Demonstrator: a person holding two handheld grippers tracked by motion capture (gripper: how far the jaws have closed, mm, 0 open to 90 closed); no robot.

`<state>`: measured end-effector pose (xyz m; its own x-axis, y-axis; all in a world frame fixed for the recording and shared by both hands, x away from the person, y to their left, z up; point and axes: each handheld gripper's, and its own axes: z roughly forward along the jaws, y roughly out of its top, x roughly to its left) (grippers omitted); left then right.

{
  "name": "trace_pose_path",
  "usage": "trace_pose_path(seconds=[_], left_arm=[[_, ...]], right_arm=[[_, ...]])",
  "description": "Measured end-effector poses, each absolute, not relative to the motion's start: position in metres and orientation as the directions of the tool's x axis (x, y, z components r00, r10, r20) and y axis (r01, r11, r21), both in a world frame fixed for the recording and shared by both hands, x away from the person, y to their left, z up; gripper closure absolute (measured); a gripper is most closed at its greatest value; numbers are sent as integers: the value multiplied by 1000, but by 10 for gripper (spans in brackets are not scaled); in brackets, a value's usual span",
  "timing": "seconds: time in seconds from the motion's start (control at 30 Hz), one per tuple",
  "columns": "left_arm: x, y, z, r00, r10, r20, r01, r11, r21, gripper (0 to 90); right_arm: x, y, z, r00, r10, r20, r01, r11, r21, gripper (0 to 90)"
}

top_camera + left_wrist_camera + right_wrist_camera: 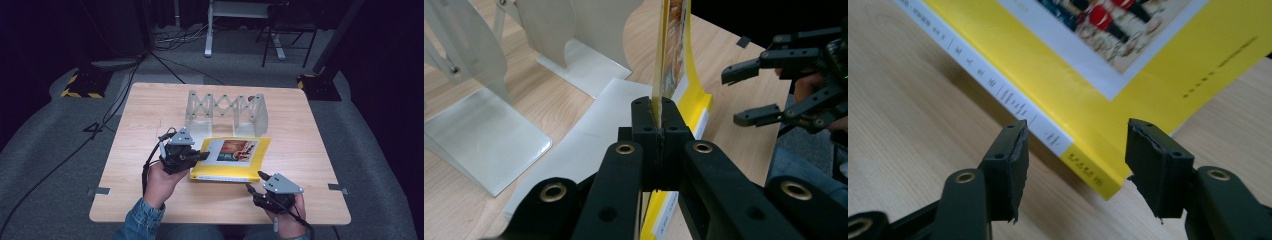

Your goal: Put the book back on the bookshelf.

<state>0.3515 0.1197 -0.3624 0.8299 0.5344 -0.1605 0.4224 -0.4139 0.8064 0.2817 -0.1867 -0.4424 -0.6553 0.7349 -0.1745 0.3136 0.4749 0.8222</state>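
Yellow book (232, 159) lies on the wooden table (150, 125), just in front of the pale folding book rack (227, 112), whose slots look empty. The left gripper (657, 120) has its fingers clamped on the front cover's edge, lifting that cover. The right gripper (1075, 165) hangs near the spine corner, fingers spread wide and holding nothing. By my judgement, only 1 grasp is made; raising the book and standing it in the rack remain.
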Motion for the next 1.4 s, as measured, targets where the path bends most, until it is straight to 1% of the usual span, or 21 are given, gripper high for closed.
trace_pose_path(seconds=[0.1, 0.17, 0.3, 0.33, 0.43, 0.53, 0.57, 0.63, 0.77, 0.83, 1.03, 1.23, 1.27, 1.33, 1.4], left_arm=[[352, 120, -360, 834, 528, -160, 415, -410, 812, 891], [354, 120, -357, 840, 516, -169, 413, -405, 815, 891], [356, 119, -356, 848, 500, -175, 409, -409, 816, 891], [357, 119, -355, 852, 494, -177, 407, -410, 816, 891], [360, 118, -355, 852, 491, -184, 410, -406, 817, 891], [363, 119, -358, 848, 487, -208, 427, -397, 812, 890], [364, 119, -359, 847, 486, -216, 433, -393, 811, 890], [366, 119, -361, 843, 485, -231, 444, -386, 809, 890], [368, 120, -362, 838, 496, -229, 449, -388, 805, 890], [370, 118, -364, 831, 504, -234, 460, -388, 798, 889], [373, 114, -366, 832, 501, -239, 464, -391, 795, 888], [376, 116, -366, 828, 499, -256, 472, -373, 799, 889], [376, 117, -366, 826, 497, -267, 477, -362, 801, 889], [378, 119, -366, 826, 486, -284, 482, -350, 803, 889], [377, 118, -367, 828, 479, -290, 484, -350, 802, 889]], right_arm=[[281, -183, -443, -661, 728, -180, 314, 487, 815, 415], [280, -178, -441, -660, 721, -212, 295, 508, 809, 412], [281, -173, -440, -655, 716, -241, 288, 532, 797, 407], [282, -170, -441, -650, 712, -267, 282, 552, 785, 390], [284, -167, -443, -645, 710, -284, 280, 565, 776, 387], [287, -160, -443, -629, 700, -339, 251, 595, 763, 368], [287, -160, -443, -629, 700, -339, 251, 595, 763, 368], [292, -153, -447, -616, 685, -389, 234, 631, 740, 342], [297, -145, -452, -622, 667, -411, 219, 652, 726, 315], [298, -137, -456, -631, 637, -443, 198, 684, 702, 305], [295, -131, -464, -620, 604, -501, 159, 722, 673, 305], [294, -132, -466, -616, 608, -501, 153, 717, 680, 319], [293, -131, -468, -616, 592, -520, 158, 739, 655, 327], [292, -130, -470, -617, 580, -532, 160, 754, 637, 323], [291, -127, -474, -586, 563, -582, 143, 779, 610, 327]])
